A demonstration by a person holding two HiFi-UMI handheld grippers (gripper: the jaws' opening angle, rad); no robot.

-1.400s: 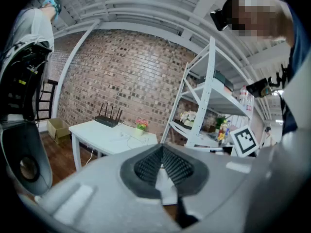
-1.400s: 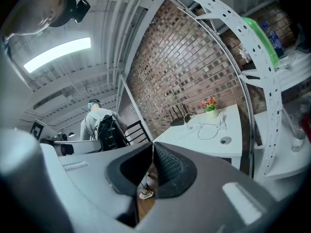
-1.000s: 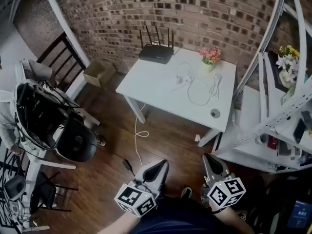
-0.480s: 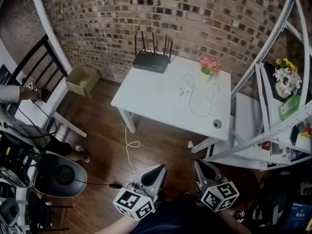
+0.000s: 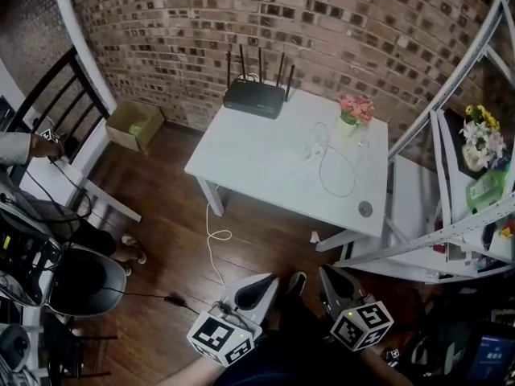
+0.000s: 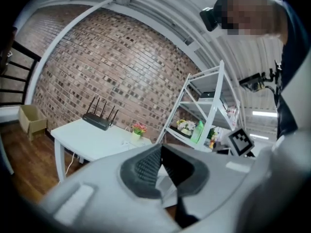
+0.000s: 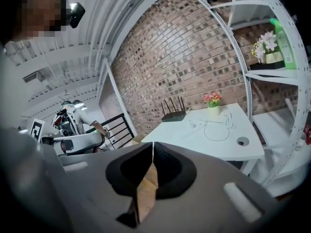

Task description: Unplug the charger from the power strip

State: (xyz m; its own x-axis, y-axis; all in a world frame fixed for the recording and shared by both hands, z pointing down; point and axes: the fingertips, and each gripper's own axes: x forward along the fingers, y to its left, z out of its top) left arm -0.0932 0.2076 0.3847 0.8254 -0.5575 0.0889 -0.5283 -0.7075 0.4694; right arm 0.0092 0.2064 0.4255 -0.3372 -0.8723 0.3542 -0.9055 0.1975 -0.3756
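Your left tongs (image 5: pixel 261 286) and right tongs (image 5: pixel 331 278) sit low at the near edge of the head view, side by side over the dark wood floor (image 5: pixel 173 248), both pointing toward the white bench (image 5: pixel 257 163) and well apart from it. In the left gripper view the dark pads meet at their tips with nothing between them, so those tongs are closed and empty. The right gripper view shows the same: the pads are pressed together, with only floor showing through the slit below the tips. The charger (image 5: pixel 315 145) is on the bench, far from both tongs, at the end of the white power strip (image 5: pixel 296 161), which lies slantwise toward the far right part of the top. It is too small to tell how the plug is seated. A thin white cable (image 5: pixel 339 179) loops from the charger toward the near right edge of the bench. Just beyond it stands a flower pot (image 5: pixel 355 112) with pink blooms, and a black router (image 5: pixel 254 96) with its antennas up sits at the back edge against the brick wall (image 5: pixel 322 30). A small round disc (image 5: pixel 365 208) lies near the right front corner of the bench. A second white cord (image 5: pixel 214 244) drops off the left side of the bench and curls on the floor. A white shelf (image 5: pixel 451 223) stands to the right of the bench. To the left there is a cardboard box (image 5: pixel 135 125) by the wall, a black chair (image 5: pixel 44 115), and a person's hand (image 5: pixel 42 145) reaching in from the edge.
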